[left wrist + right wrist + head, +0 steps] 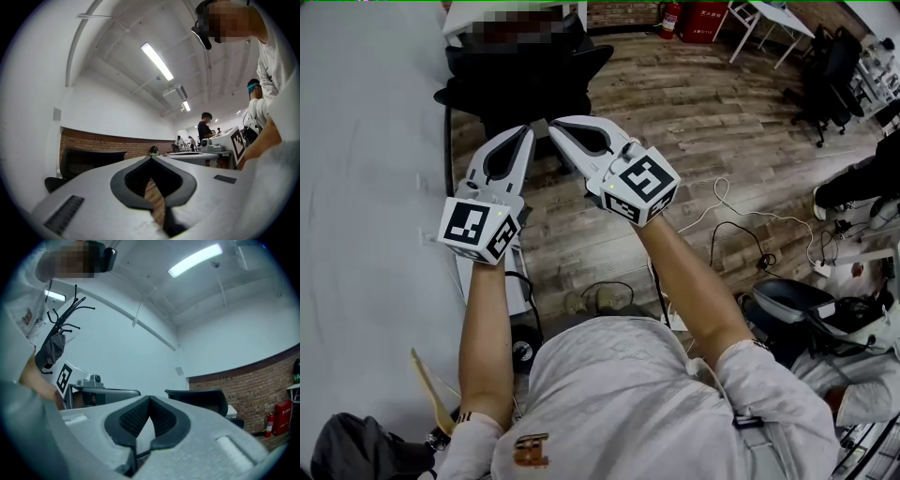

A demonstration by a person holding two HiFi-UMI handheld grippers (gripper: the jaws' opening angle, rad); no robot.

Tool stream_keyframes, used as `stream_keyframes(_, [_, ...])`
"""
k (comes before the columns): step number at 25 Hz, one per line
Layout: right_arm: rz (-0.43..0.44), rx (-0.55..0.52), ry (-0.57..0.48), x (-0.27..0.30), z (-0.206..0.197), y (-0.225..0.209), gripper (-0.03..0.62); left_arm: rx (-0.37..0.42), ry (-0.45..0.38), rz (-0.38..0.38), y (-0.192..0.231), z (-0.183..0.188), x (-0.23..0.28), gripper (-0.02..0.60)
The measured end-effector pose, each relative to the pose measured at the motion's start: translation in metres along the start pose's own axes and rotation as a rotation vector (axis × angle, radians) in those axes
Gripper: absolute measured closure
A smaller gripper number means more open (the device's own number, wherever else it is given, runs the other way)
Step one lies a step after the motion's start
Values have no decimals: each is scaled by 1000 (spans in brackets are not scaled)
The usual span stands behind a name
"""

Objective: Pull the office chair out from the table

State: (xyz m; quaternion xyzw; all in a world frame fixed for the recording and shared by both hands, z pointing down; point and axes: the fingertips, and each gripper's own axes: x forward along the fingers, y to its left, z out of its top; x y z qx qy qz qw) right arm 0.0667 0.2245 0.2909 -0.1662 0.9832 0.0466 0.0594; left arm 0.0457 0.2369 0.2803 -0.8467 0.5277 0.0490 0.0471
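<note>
I'm holding left tool and right tool clenched, empty — office chair standing upper centre beside the surface.

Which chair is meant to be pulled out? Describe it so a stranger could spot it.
Follow the brown wood-plank floor to the top left of the head view, where a white table stands. The black office chair beside it is just ahead of the left gripper and right gripper; the other black chair stands far right.
</note>
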Motion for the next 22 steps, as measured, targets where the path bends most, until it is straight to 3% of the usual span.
stream_keyframes(22, [15, -1, 0, 1, 2, -16, 594, -10, 4, -7, -1, 1, 20, 581])
